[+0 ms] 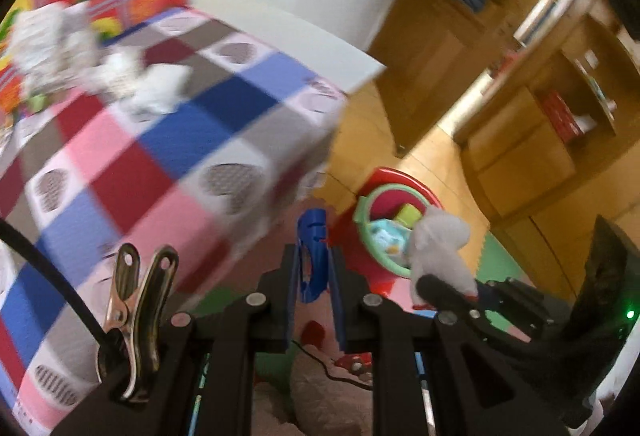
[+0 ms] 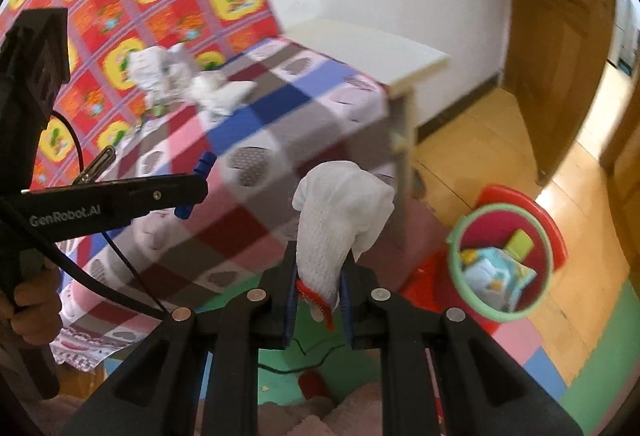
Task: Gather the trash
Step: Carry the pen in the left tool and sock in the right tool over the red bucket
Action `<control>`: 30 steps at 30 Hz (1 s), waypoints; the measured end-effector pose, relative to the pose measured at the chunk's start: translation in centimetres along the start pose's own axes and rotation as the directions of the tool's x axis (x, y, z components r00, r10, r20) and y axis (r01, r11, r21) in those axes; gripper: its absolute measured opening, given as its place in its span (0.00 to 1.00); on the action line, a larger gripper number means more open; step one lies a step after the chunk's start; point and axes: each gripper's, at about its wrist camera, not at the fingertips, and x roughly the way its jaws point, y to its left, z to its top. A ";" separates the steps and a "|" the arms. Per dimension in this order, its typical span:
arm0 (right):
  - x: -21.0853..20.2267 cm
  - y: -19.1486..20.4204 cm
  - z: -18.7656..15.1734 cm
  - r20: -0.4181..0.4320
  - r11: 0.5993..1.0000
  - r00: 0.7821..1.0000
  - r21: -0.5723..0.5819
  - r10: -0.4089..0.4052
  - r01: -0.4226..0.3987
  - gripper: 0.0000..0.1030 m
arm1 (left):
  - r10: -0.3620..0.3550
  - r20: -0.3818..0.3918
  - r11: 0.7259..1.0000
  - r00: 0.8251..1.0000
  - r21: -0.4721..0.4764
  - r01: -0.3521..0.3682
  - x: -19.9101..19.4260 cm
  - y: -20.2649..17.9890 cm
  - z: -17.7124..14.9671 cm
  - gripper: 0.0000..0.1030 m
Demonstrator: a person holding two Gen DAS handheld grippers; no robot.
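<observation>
My right gripper [image 2: 318, 288] is shut on a white knit glove with a red cuff [image 2: 340, 220], held in the air beside the table corner; it also shows in the left wrist view [image 1: 438, 252]. My left gripper [image 1: 314, 260] is shut and empty, its blue fingers [image 1: 310, 236] pressed together over the table's near edge; it also shows in the right wrist view [image 2: 196, 188]. A green-rimmed bin [image 2: 502, 260] on a red base sits on the floor to the right and holds a blue packet and a green box; it also shows in the left wrist view [image 1: 384, 228]. Crumpled white trash [image 2: 188, 80] lies at the table's far side.
The table has a checked cloth [image 2: 256, 132] in pink, blue, red and grey. A white cabinet [image 2: 404, 56] stands behind it against the wall. Wooden doors and shelves [image 1: 520, 108] are to the right. Coloured foam mats [image 2: 560, 336] cover the floor near me.
</observation>
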 end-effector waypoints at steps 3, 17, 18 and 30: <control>-0.2 -3.3 -0.4 -0.008 0.998 0.999 0.046 -0.032 0.032 0.18 | -0.024 -0.029 0.998 0.999 0.050 0.025 2.3 -3.0 0.8 0.15; 1.5 -14.2 -1.9 -0.064 0.977 0.986 0.138 -0.152 0.160 0.18 | -0.052 -0.182 0.974 0.982 0.206 0.090 14.7 -13.2 2.8 0.15; 1.7 -14.8 -2.1 -0.069 0.976 0.985 0.143 -0.156 0.165 0.18 | -0.050 -0.193 0.972 0.980 0.216 0.092 15.7 -13.8 2.9 0.15; 7.2 -23.4 -3.9 -0.157 0.951 0.976 0.248 -0.151 0.187 0.18 | -0.052 -0.280 0.943 0.959 0.302 0.140 26.9 -18.8 3.3 0.15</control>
